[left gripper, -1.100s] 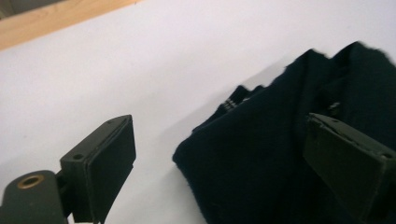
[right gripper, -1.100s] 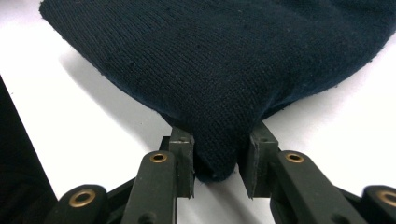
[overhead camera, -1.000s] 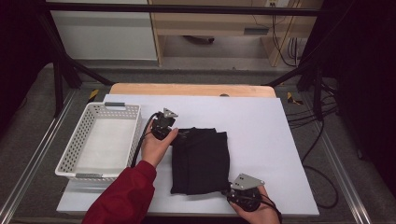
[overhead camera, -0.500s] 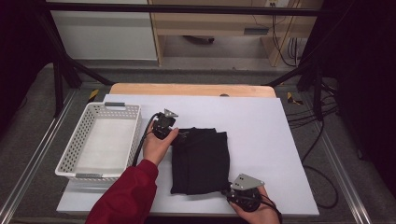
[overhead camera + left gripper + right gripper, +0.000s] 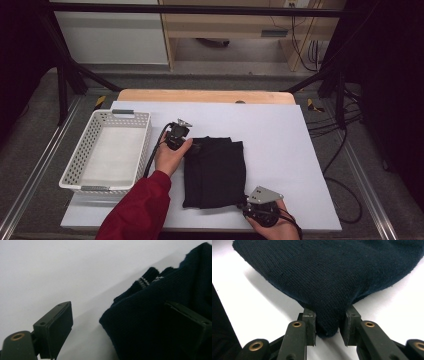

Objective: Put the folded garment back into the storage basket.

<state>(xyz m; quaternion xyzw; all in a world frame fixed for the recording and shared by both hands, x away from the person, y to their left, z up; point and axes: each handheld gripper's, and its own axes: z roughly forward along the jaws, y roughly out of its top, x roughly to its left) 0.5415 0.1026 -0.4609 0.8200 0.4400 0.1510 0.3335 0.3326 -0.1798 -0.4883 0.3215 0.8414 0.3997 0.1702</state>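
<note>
- High view: a folded dark sweater (image 5: 215, 172) lies flat on the white table (image 5: 290, 150), near its middle, to the right of a white basket (image 5: 107, 152) that stands apart from it. The left gripper (image 5: 192, 146) sits at the sweater's far left corner, held by a hand in a red sleeve (image 5: 137, 212). The right gripper (image 5: 246, 204) is at the near right corner.
- Left gripper view: the jaws stand wide apart. One pad (image 5: 60, 326) rests over bare table; the other is over or against the knit, and I cannot tell which. A folded corner lies between them, not pinched. A ribbed cuff (image 5: 145, 280) with pale stripes peeks out behind.
- Right gripper view: the jaws are closed on a bunched corner of the sweater (image 5: 327, 277), with fabric squeezed into a tuck between the pads (image 5: 310, 327).
- Handling, as a judgement: the knit looks soft, limp and light, not fragile or slippery. It will sag and unfold if lifted by one corner, so it wants a grip at two corners, taking all layers of the fold. The left jaws should bite deep over the corner edge, not just the top layer.
</note>
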